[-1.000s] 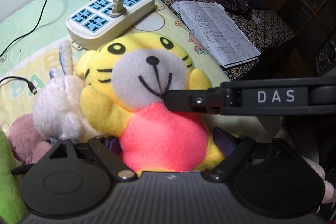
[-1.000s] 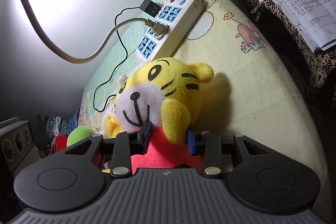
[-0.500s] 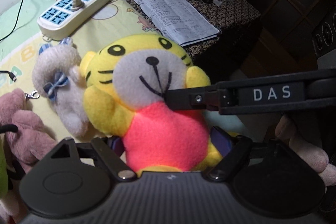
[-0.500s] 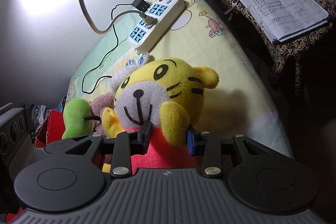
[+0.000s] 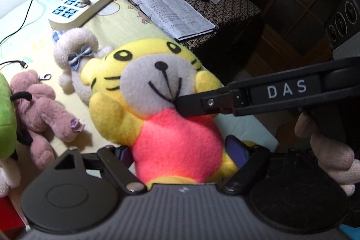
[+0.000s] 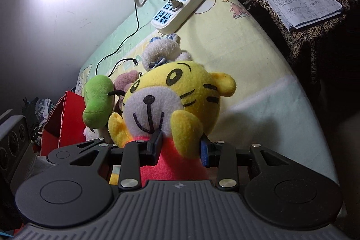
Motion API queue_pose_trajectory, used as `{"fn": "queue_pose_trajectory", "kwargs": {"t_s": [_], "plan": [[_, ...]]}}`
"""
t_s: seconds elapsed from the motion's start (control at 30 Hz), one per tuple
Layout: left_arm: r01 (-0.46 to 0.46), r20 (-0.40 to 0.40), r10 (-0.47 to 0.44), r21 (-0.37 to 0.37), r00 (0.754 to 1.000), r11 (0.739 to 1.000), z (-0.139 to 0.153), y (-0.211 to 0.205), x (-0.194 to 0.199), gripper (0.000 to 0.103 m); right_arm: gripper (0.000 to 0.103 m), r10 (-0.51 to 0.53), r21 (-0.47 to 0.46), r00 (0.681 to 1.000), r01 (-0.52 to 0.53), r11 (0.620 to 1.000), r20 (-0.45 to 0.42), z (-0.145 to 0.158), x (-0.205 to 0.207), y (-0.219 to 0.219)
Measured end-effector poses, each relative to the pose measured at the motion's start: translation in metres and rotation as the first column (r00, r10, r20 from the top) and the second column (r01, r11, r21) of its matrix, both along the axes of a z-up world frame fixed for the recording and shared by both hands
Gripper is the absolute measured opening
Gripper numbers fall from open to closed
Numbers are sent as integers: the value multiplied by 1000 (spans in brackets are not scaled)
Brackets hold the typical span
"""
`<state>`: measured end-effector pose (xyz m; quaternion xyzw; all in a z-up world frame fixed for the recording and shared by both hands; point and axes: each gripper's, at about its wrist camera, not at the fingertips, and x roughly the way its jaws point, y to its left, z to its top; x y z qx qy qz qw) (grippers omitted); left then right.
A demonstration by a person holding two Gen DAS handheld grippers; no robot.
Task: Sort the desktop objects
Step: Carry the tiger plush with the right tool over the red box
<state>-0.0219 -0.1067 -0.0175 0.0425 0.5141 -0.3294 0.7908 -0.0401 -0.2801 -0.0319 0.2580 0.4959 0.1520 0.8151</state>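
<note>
Both tongs pinch the tiger (image 6: 171, 102), held above the mat (image 6: 258, 73): the right gripper (image 6: 180, 147) clamps its red belly from either side, and the left gripper (image 5: 182, 152) grips lower on the torso. The soft plush could squirm out if either loosens. At ten o'clock of the tiger, the white bear (image 5: 76, 53) and pink bear (image 5: 38, 105) lie near and could be knocked.

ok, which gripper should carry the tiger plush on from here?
Right, likely. The right gripper has its jaws pinched into the tiger plush at the chest, just under its arms. The left gripper spans the wider base, jaws far apart, a looser-looking hold.
</note>
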Motion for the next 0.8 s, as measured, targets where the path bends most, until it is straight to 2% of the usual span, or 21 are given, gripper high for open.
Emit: {"fn": "queue_pose_trajectory", "kwargs": {"t_s": [0.17, 0.43, 0.8], "plan": [[16, 38, -15, -17, 999, 1000, 18, 31, -14, 82, 36, -2, -16, 999, 3, 1000, 32, 18, -14, 28], [23, 24, -21, -50, 999, 999, 41, 103, -26, 82, 36, 53, -13, 998, -52, 999, 47, 38, -29, 92], [-28, 66, 34, -91, 997, 995, 64, 200, -40, 82, 36, 157, -10, 982, -156, 988, 109, 63, -31, 177]]}}
